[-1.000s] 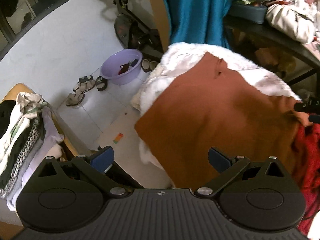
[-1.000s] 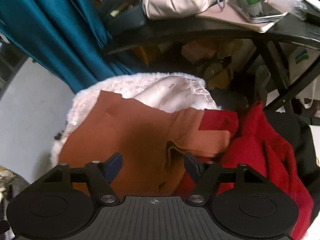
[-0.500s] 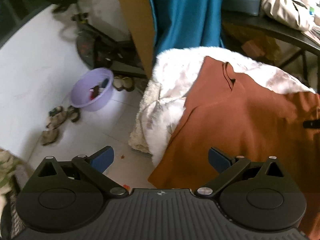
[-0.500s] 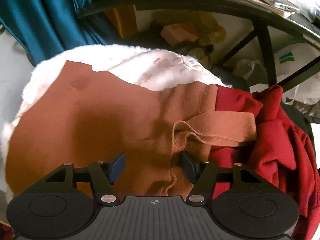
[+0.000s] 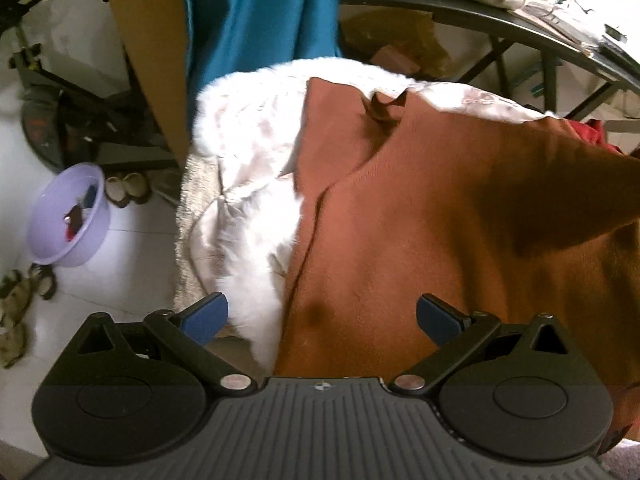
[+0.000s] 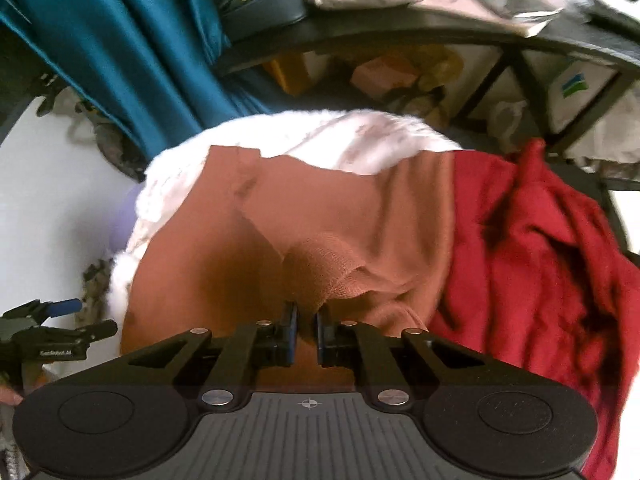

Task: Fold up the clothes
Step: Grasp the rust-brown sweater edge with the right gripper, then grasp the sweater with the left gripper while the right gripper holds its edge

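Rust-brown knit garment (image 5: 440, 216) lies spread over a white fluffy blanket (image 5: 248, 148), a red garment (image 6: 532, 248) bunched just beside it. Right gripper (image 6: 306, 334) is closed tight on a ribbed fold of the brown knit. Left gripper (image 5: 320, 316) hangs spread wide over the brown garment's edge, gripping nothing. Teal curtain (image 5: 256, 12) and black desk (image 6: 400, 28) stand behind; a lilac basin (image 5: 68, 220) sits on pale floor tiles (image 5: 132, 264).

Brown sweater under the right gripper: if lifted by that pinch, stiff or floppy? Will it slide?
Likely floppy: the brown sweater bunches into a soft knit fold at the right gripper. Probably light, since it creases easily. It may drag on the white fleece blanket rather than slide.
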`<action>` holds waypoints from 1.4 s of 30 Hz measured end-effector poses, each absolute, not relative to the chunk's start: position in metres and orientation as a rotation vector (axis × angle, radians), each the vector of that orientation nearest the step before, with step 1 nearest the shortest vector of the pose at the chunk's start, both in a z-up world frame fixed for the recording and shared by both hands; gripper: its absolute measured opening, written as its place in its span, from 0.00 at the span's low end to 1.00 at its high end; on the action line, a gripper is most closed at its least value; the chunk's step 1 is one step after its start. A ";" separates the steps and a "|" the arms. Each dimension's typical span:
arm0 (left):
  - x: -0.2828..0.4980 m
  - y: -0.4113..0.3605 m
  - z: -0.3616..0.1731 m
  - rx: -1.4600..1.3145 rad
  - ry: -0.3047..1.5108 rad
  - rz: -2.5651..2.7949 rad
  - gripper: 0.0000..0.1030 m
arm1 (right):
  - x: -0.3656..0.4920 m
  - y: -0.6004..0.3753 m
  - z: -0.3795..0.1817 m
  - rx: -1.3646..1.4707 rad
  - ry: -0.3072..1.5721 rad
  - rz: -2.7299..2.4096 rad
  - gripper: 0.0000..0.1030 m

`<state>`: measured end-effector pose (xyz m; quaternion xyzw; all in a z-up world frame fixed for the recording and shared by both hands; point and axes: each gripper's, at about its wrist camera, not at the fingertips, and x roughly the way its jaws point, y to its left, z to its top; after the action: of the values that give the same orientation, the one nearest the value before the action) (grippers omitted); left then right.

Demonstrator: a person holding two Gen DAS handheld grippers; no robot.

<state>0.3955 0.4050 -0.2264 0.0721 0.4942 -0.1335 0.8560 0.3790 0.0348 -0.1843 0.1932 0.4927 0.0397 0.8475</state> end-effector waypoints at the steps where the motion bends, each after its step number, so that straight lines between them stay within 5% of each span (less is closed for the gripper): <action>1: 0.398 0.406 -0.229 0.143 1.036 -0.314 0.99 | 0.370 0.033 -0.178 0.414 1.017 0.035 0.08; 9: 0.425 0.389 -0.239 0.223 0.986 -0.524 0.99 | 0.325 0.020 -0.138 0.431 0.925 -0.209 0.07; 21: 0.426 0.352 -0.287 0.241 1.224 -0.826 0.99 | 0.282 0.013 -0.159 0.407 0.949 -0.397 0.07; 28: 0.405 0.371 -0.281 0.180 1.386 -0.867 0.74 | 0.290 0.014 -0.172 0.369 0.945 -0.364 0.09; 31: 0.407 0.373 -0.282 0.181 1.391 -0.838 0.74 | 0.295 0.005 -0.176 0.434 0.946 -0.348 0.31; 33: 0.407 0.369 -0.288 0.219 1.394 -0.802 0.74 | 0.293 -0.002 -0.180 0.489 0.952 -0.355 0.54; 36: 0.407 0.359 -0.295 0.292 1.375 -0.765 0.77 | 0.289 -0.008 -0.190 0.550 0.989 -0.364 0.60; 38: 0.408 0.357 -0.294 0.314 1.348 -0.745 0.68 | 0.285 -0.006 -0.198 0.537 1.025 -0.352 0.64; 39: 0.409 0.359 -0.292 0.308 1.336 -0.726 0.45 | 0.283 -0.004 -0.202 0.524 1.042 -0.341 0.68; 40: 0.411 0.362 -0.289 0.296 1.325 -0.701 0.32 | 0.282 0.000 -0.206 0.506 1.058 -0.323 0.69; 42: 0.414 0.371 -0.278 0.255 1.294 -0.657 0.19 | 0.280 0.009 -0.215 0.467 1.091 -0.275 0.69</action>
<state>0.4144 0.3713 -0.2776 0.1165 0.5900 -0.2995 0.7407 0.2801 0.0093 -0.2151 0.2194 0.5122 -0.1291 0.8202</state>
